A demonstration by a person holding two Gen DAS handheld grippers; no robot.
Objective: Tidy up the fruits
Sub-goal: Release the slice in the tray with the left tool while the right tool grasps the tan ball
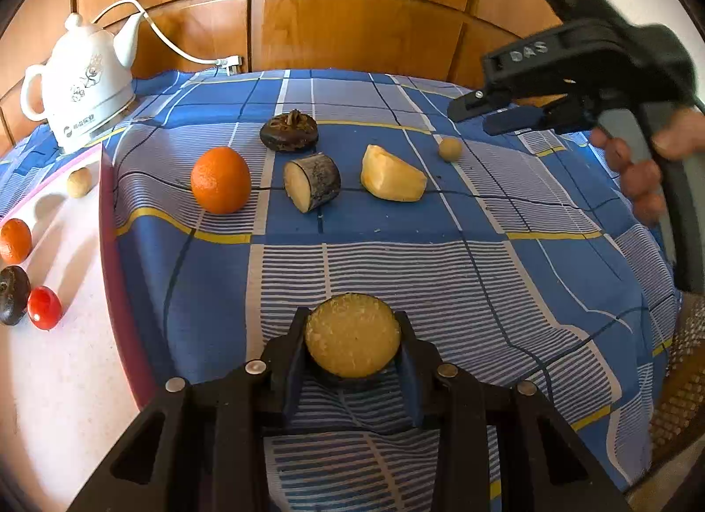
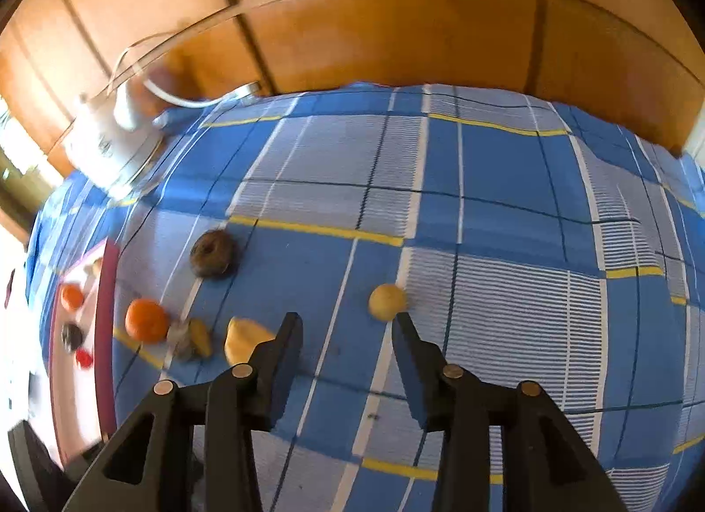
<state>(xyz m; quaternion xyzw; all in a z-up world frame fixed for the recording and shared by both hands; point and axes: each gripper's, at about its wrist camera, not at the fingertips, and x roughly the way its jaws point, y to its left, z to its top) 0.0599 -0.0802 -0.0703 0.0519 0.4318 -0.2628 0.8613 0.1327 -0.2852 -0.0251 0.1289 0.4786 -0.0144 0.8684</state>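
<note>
My left gripper (image 1: 352, 317) is shut on a round cut piece (image 1: 352, 342) with a yellow face and dark skin, held low over the checked cloth. Further back on the cloth lie an orange (image 1: 220, 180), a dark round fruit (image 1: 289, 131), a second dark-skinned cut piece (image 1: 312, 181), a yellow wedge (image 1: 392, 176) and a small tan ball (image 1: 450, 149). My right gripper (image 2: 348, 320) stands open with only cloth between its fingers. The tan ball (image 2: 387, 301) sits just beyond its right fingertip, and the yellow wedge (image 2: 244, 340) is beside its left finger.
A white tray (image 1: 57, 402) at the left holds a small orange (image 1: 15, 241), a dark fruit (image 1: 13, 295), a red tomato (image 1: 44, 307) and a tan ball (image 1: 79, 181). A white kettle (image 1: 83, 84) with its cord stands at the back left. Wooden panels back the table.
</note>
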